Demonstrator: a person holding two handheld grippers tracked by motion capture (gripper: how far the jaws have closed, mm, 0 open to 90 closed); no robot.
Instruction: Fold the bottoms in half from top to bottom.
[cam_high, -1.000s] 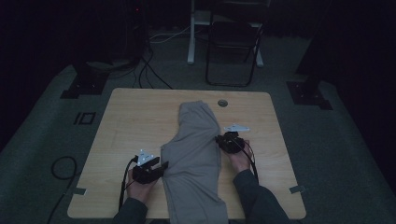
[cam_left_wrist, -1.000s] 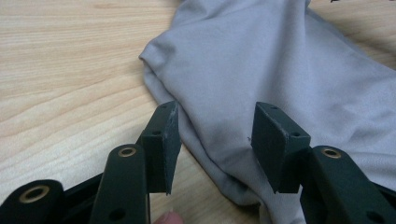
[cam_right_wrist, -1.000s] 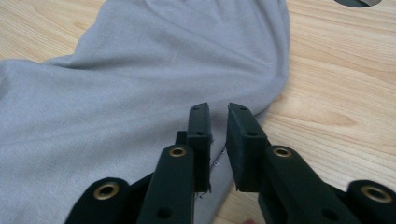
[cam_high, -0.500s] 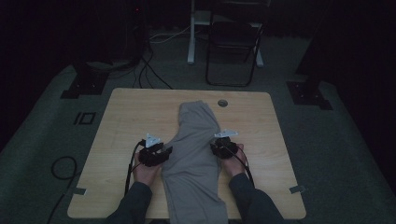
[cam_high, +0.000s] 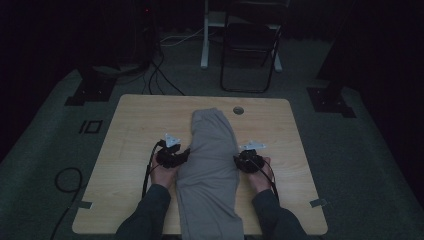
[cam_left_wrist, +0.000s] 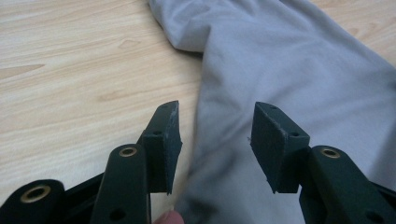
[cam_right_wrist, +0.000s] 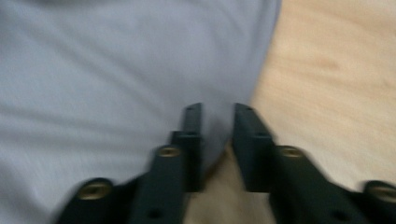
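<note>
A grey garment (cam_high: 212, 150) lies folded lengthwise down the middle of the wooden table (cam_high: 135, 125), its near end hanging over the front edge. My left gripper (cam_high: 172, 155) sits at the garment's left edge. In the left gripper view the left gripper (cam_left_wrist: 217, 126) is open, its jaws straddling the edge of the garment (cam_left_wrist: 289, 60). My right gripper (cam_high: 248, 160) rests at the garment's right edge. In the blurred right gripper view the right gripper (cam_right_wrist: 218, 126) has a narrow gap between its jaws, and the rim of the garment (cam_right_wrist: 116, 70) lies flat in that gap.
A round cable hole (cam_high: 238, 110) sits near the table's far edge. Beyond the table stand a dark folding chair (cam_high: 250, 45) and a white stand leg (cam_high: 205, 35). Cables (cam_high: 160, 75) run across the floor at the back left.
My left gripper has moved forward and right, up to the garment's left edge. The right gripper has shifted slightly back along the right edge.
</note>
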